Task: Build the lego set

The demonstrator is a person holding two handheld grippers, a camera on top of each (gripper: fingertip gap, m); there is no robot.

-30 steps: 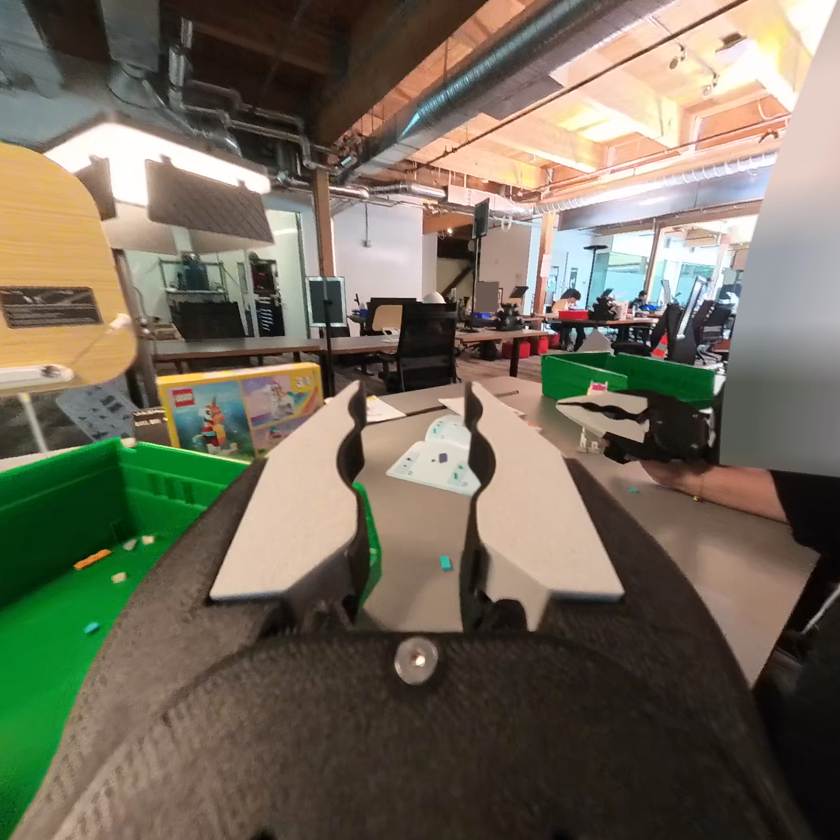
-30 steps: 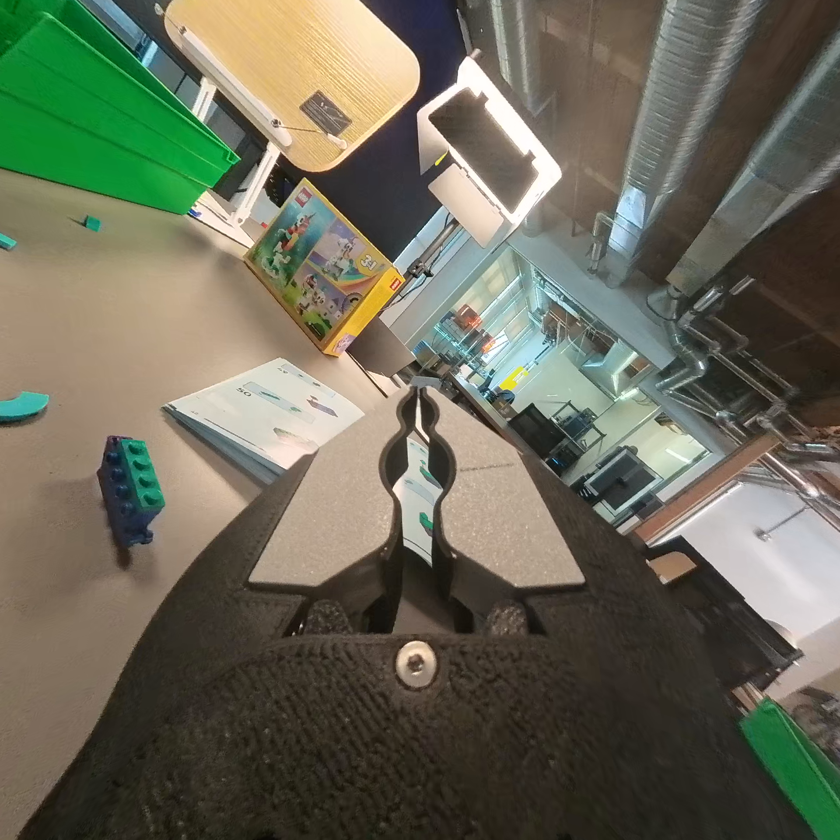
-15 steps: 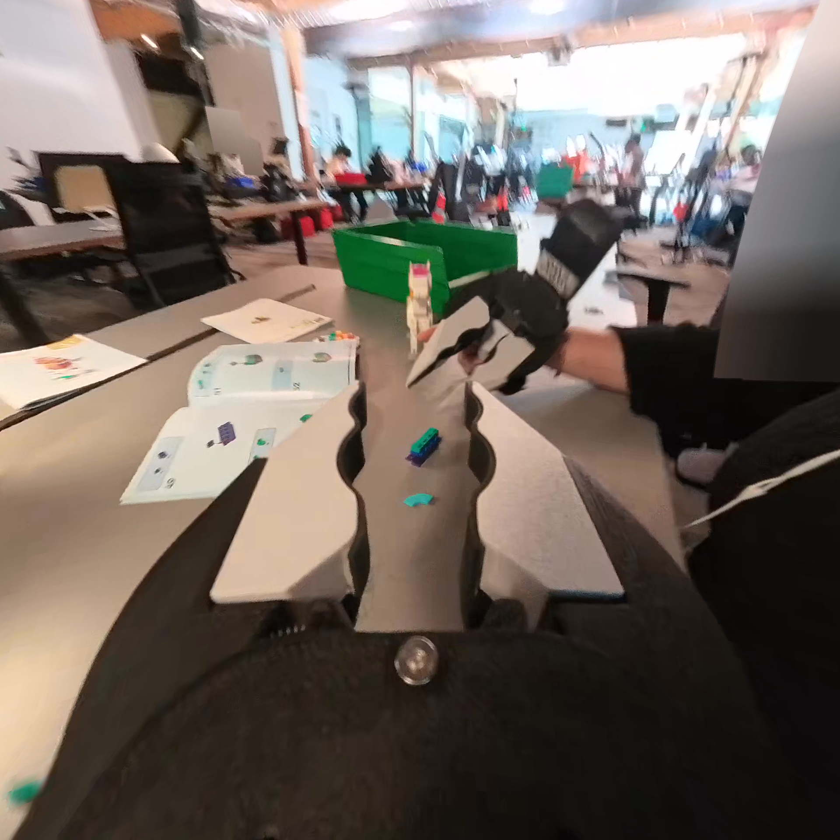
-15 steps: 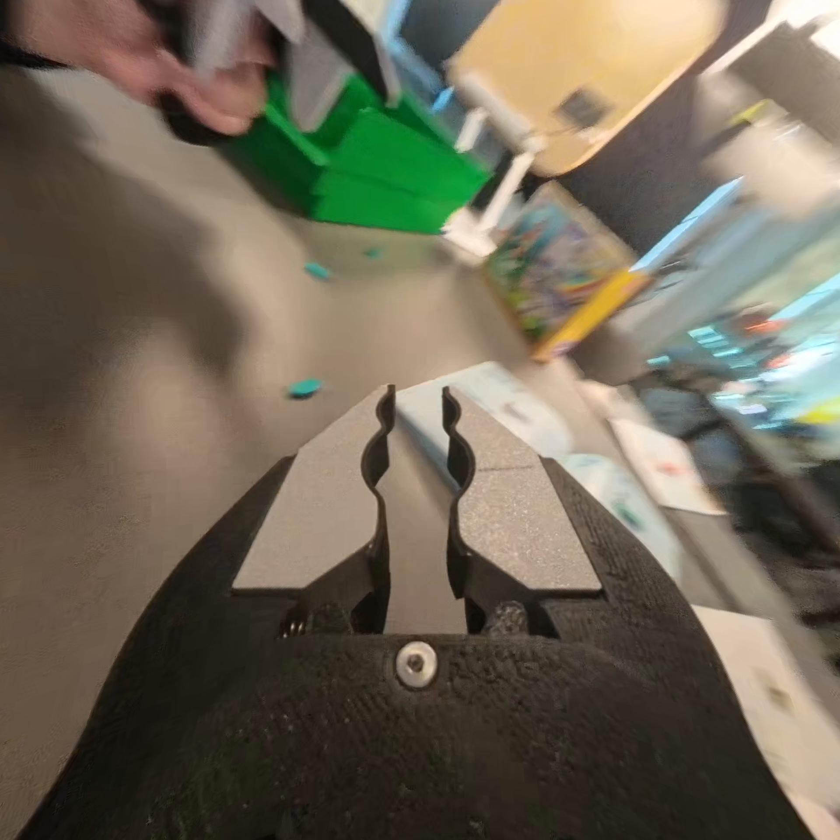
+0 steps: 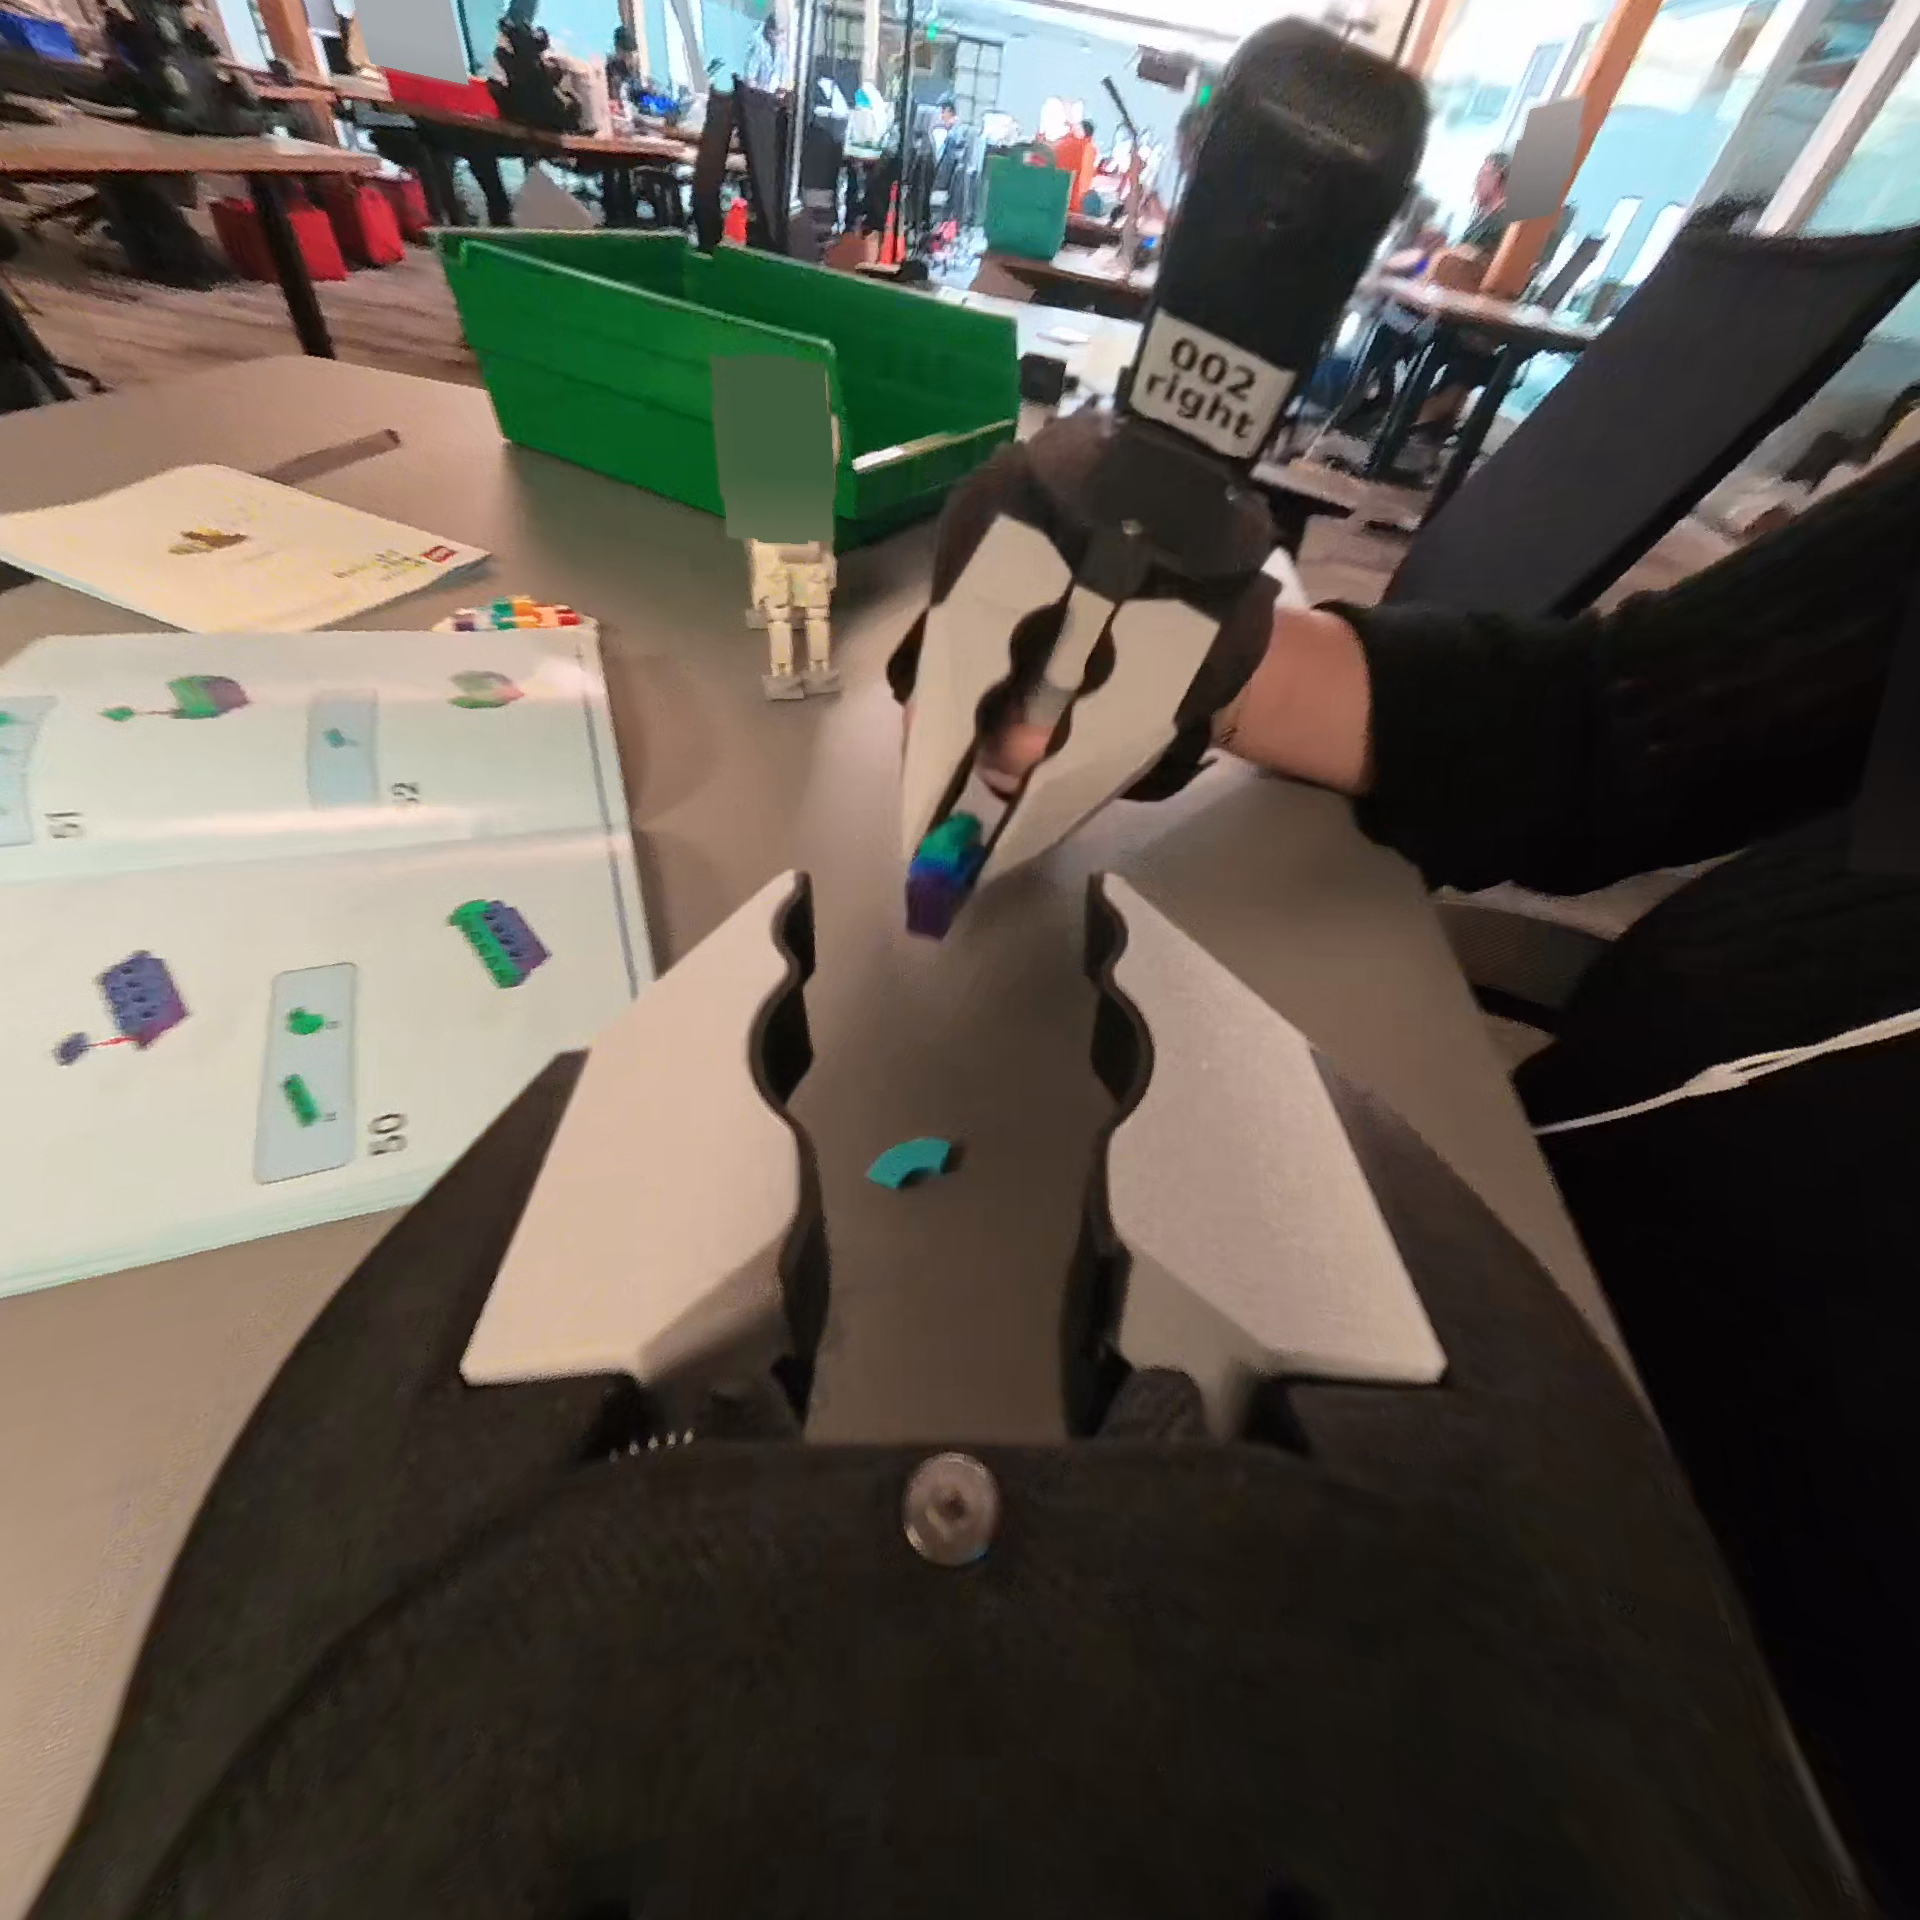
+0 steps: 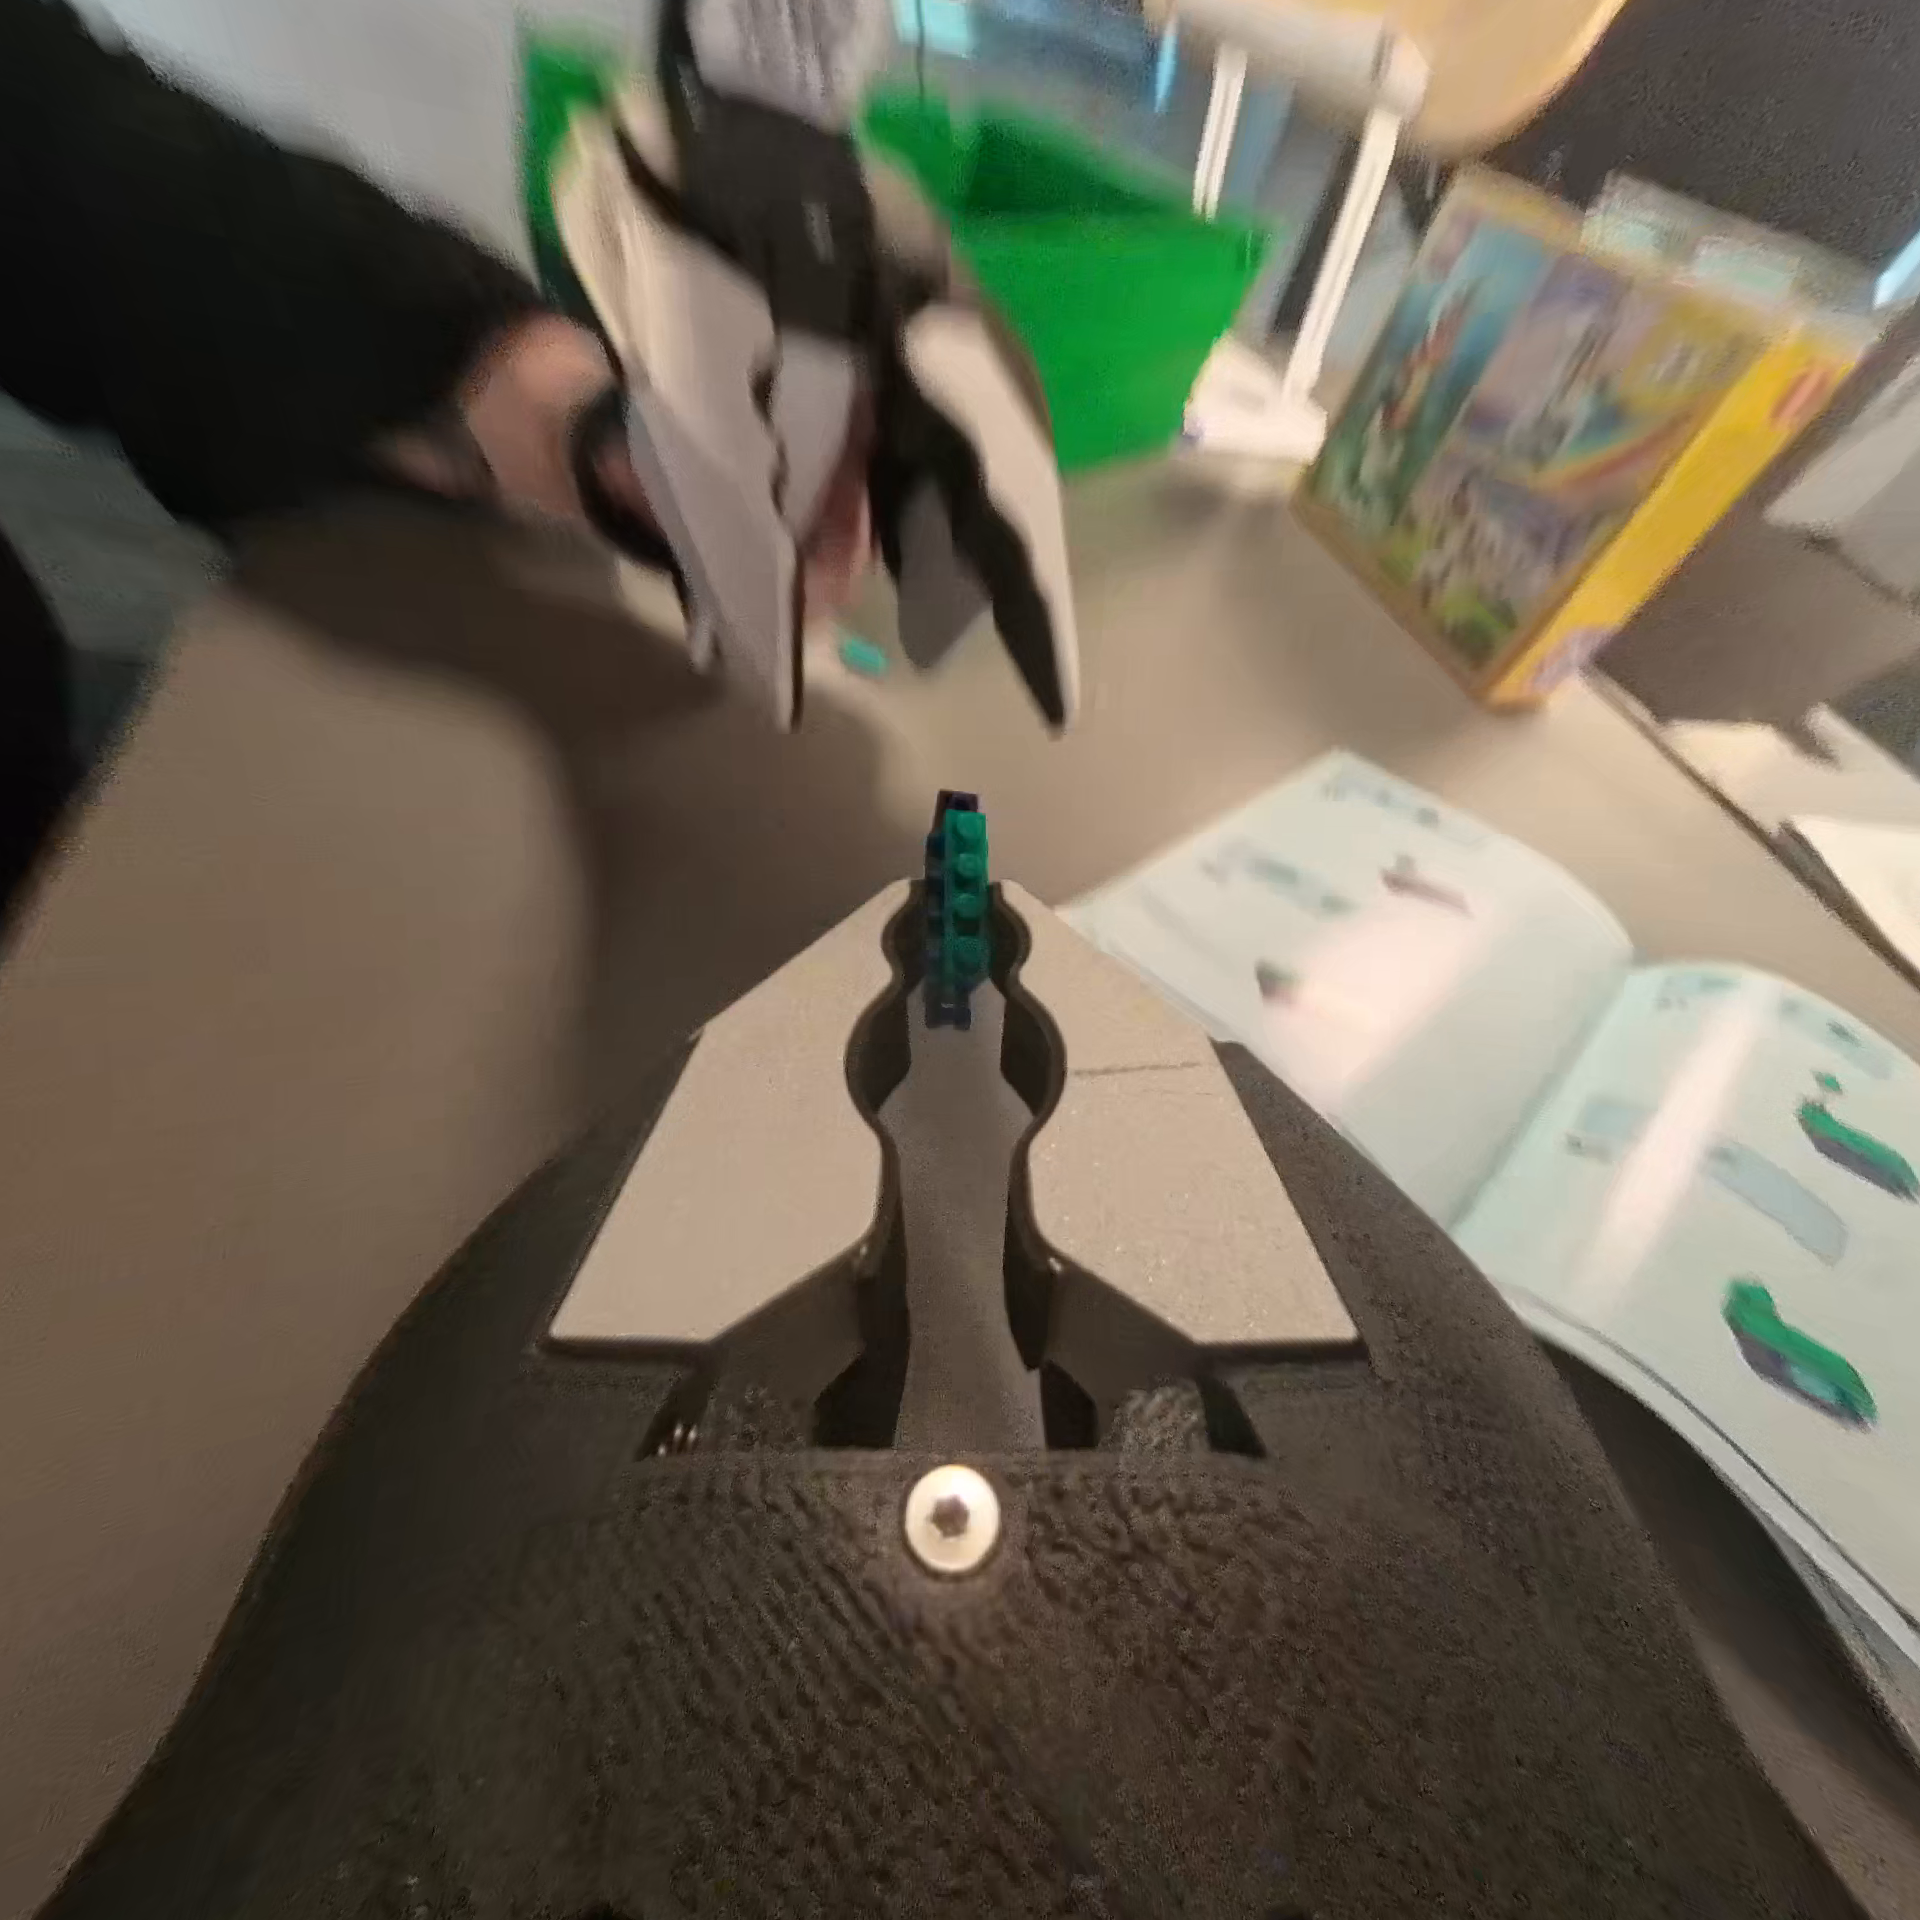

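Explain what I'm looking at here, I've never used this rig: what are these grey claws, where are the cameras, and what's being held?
Each picture comes from a camera riding on a hand-held gripper a person carries. The left hand-held gripper is open, above a small teal curved piece on the grey table. The right hand-held gripper pinches a small green-and-purple brick stack. Nearby lie an open instruction booklet, a green plastic bin and a small white brick figure.

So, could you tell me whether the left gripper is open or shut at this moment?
Open. The left gripper has a wide gap between its fingers, with bare table and a teal curved piece visible through it; it holds nothing.
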